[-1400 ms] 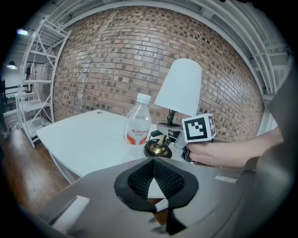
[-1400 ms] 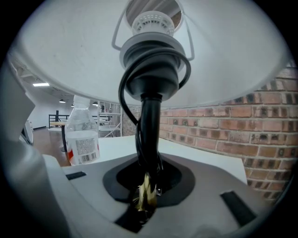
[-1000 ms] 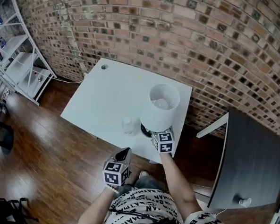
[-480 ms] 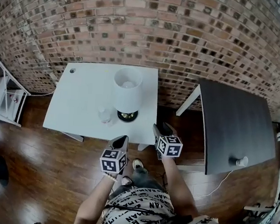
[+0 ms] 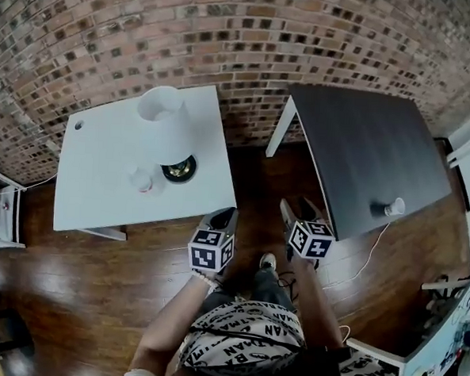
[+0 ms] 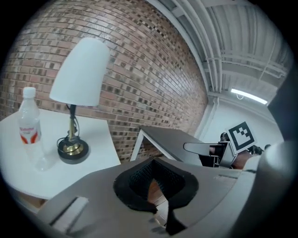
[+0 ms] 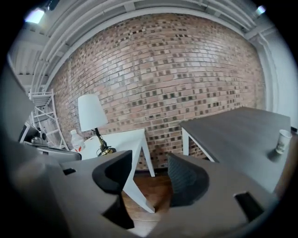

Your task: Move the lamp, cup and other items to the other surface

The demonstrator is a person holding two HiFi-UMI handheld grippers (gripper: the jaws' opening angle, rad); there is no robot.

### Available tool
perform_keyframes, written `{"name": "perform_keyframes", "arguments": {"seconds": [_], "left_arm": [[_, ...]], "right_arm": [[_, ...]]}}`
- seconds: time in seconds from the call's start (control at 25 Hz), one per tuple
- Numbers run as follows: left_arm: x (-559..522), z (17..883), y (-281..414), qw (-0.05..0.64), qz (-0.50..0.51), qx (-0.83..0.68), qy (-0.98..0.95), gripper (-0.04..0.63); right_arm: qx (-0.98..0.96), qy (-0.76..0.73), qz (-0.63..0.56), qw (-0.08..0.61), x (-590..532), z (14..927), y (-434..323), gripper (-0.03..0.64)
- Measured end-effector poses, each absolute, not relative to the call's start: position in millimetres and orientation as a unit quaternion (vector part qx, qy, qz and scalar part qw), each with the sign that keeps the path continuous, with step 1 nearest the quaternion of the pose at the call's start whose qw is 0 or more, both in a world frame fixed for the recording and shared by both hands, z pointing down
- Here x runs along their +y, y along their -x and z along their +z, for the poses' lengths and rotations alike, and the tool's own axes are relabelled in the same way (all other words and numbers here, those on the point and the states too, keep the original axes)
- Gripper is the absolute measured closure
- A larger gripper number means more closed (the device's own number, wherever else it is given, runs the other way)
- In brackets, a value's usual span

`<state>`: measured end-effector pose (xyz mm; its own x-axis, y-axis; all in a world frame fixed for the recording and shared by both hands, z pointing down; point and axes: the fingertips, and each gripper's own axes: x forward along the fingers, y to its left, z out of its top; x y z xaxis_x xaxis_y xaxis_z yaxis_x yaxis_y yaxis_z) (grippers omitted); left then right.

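**Q: What state are the tools in?**

A: My right gripper (image 7: 150, 180) is about half open. Its jaws have just been opening, and only floor shows between them. My left gripper (image 6: 153, 181) is closed to a slit and holds nothing. Both hang over the gap between the two tables.

**Q: Where are the items?**

A: The cup (image 5: 393, 207) stands upright on the dark table (image 5: 365, 143), close to the near edge and toward the right corner. The lamp (image 5: 163, 127) stands on the white table (image 5: 92, 190), toward its right edge. The bottle (image 5: 143, 179) is just beside the lamp's base, on the side away from that edge.

**Q: How should the step be done?**

A: My right gripper faces the dark table, so I judge the cup to be the next item.
1. Open the jaws wider than the cup before closing in.
2. Approach from the near edge, one jaw on each side of the cup wall, at mid-height.
3. Close only until the pads bear. A light cup may crush or skid.
4. Lift straight up and carry it upright.
5. Set it on bare white tabletop, well apart from the lamp and bottle.
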<state>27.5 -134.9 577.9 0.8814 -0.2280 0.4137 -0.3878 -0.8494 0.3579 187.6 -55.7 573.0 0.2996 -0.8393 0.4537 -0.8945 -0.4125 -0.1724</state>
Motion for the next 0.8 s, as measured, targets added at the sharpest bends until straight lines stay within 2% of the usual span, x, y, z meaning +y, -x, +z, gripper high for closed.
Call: {"name": "perform_keyframes", "arguments": {"seconds": [0.64, 0.72, 0.8], "left_arm": [[-51.0, 546.9, -170.8, 0.176, 0.189, -0.022, -0.966, 0.594], [-36.2, 548.1, -188.4, 0.173, 0.194, -0.003, -0.966, 0.594], [-20.6, 547.8, -208.7, 0.167, 0.196, 0.012, -0.966, 0.592]], "right_arm": [[-0.431, -0.87, 0.241, 0.01, 50.7, 566.2, -291.9, 0.362], [-0.42, -0.876, 0.238, 0.002, 61.5, 566.2, -307.6, 0.35], [-0.406, -0.882, 0.24, -0.007, 76.8, 567.1, -326.1, 0.305]]}}
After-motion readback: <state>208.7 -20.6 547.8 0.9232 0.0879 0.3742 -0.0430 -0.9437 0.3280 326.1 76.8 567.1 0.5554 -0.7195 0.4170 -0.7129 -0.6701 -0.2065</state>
